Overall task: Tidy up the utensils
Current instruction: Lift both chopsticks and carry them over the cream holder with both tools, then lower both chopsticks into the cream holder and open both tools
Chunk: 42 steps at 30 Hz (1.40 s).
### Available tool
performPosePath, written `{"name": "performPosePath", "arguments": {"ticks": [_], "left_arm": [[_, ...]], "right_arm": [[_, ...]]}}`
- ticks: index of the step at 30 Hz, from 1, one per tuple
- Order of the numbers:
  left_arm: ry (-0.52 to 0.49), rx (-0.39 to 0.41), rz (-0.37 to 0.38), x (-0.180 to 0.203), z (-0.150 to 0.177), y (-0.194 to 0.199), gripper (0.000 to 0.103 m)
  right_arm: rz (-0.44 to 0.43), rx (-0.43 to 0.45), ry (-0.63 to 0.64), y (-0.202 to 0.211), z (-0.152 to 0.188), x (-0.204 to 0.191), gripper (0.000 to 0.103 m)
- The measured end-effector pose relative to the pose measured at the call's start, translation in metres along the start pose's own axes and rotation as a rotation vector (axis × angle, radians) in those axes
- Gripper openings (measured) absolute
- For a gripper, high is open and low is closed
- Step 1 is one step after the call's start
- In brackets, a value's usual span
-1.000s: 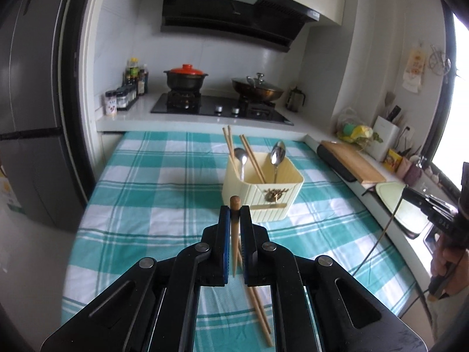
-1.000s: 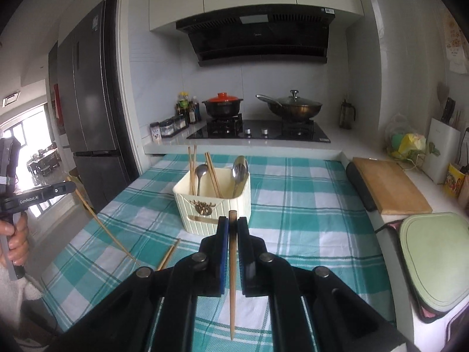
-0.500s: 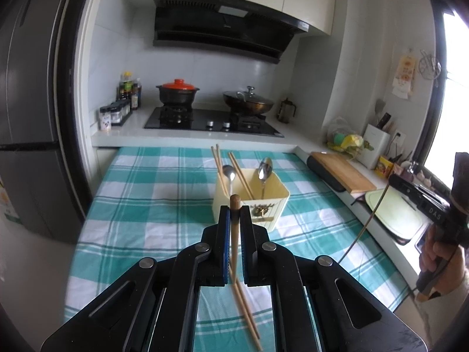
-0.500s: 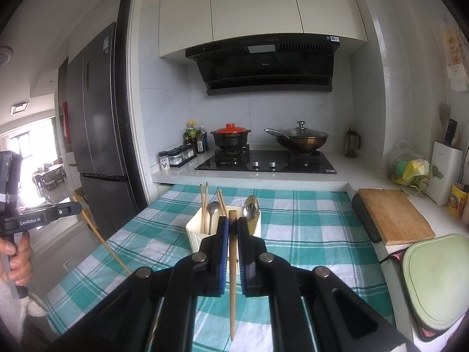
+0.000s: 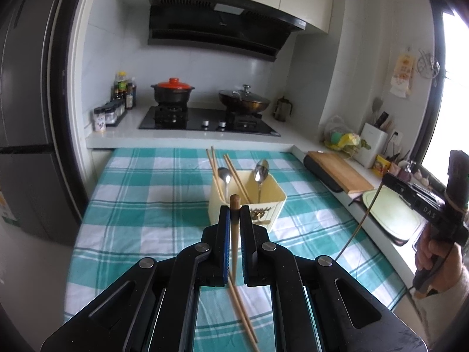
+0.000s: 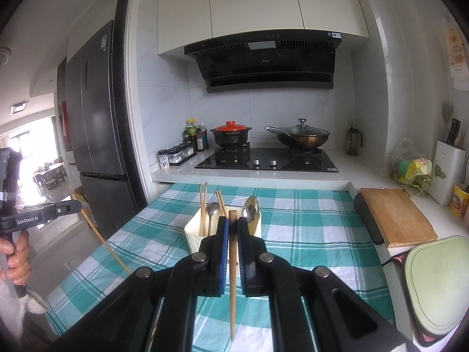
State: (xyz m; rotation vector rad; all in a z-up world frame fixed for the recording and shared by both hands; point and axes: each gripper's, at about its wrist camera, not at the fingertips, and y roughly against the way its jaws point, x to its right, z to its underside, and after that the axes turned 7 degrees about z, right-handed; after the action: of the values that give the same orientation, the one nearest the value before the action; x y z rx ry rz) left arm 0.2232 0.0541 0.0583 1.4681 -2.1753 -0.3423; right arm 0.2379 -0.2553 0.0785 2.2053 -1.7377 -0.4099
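My left gripper (image 5: 234,211) is shut on a wooden chopstick (image 5: 233,249), held upright above the teal checked tablecloth (image 5: 140,205). Just beyond it stands a cream utensil holder (image 5: 274,205) with chopsticks and two spoons in it. Two loose chopsticks (image 5: 244,314) lie on the cloth under the gripper. My right gripper (image 6: 233,221) is shut on another chopstick (image 6: 232,293), in front of the holder (image 6: 193,234). Each gripper also shows in the other's view, hand-held off the table's side: the right gripper (image 5: 388,180) and the left gripper (image 6: 77,205).
A stove (image 6: 263,161) with a red-lidded pot (image 6: 231,135) and a wok (image 6: 302,136) stands behind the table. A wooden cutting board (image 6: 392,217) and a green board (image 6: 436,281) lie on the right counter. A dark fridge (image 6: 93,135) stands at the left.
In the right wrist view the holder now sits lower and smaller: my right gripper has risen with its chopstick. The left gripper has hardly moved. Both grips are unchanged.
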Motion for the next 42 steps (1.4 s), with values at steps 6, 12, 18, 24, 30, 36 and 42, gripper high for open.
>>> {"name": "performPosePath", "arguments": {"ticks": [6, 12, 18, 24, 30, 36, 42], "left_arm": [[-0.006, -0.003, 0.000, 0.002, -0.007, -0.004, 0.004], [-0.010, -0.011, 0.009, 0.003, -0.017, -0.010, 0.004], [-0.017, 0.023, 0.030, 0.012, -0.052, -0.016, 0.004], [-0.014, 0.071, 0.066, 0.019, -0.102, -0.038, 0.004], [-0.054, 0.097, 0.014, 0.025, -0.136, -0.088, 0.004], [-0.027, -0.005, -0.034, 0.004, -0.133, -0.163, 0.004], [0.049, -0.186, -0.064, -0.030, -0.106, -0.243, 0.004]], "right_arm": [[0.003, 0.006, 0.019, -0.005, -0.011, 0.001, 0.006], [0.000, -0.016, 0.014, -0.019, -0.014, 0.006, 0.006], [0.015, -0.026, 0.045, -0.040, -0.034, 0.011, 0.006], [-0.026, -0.001, -0.003, -0.077, -0.084, 0.021, 0.006], [-0.066, 0.124, 0.008, -0.118, -0.121, 0.007, 0.006], [-0.076, 0.055, 0.127, -0.188, -0.110, -0.022, 0.006], [-0.093, -0.152, 0.209, -0.268, -0.071, -0.040, 0.006]]}}
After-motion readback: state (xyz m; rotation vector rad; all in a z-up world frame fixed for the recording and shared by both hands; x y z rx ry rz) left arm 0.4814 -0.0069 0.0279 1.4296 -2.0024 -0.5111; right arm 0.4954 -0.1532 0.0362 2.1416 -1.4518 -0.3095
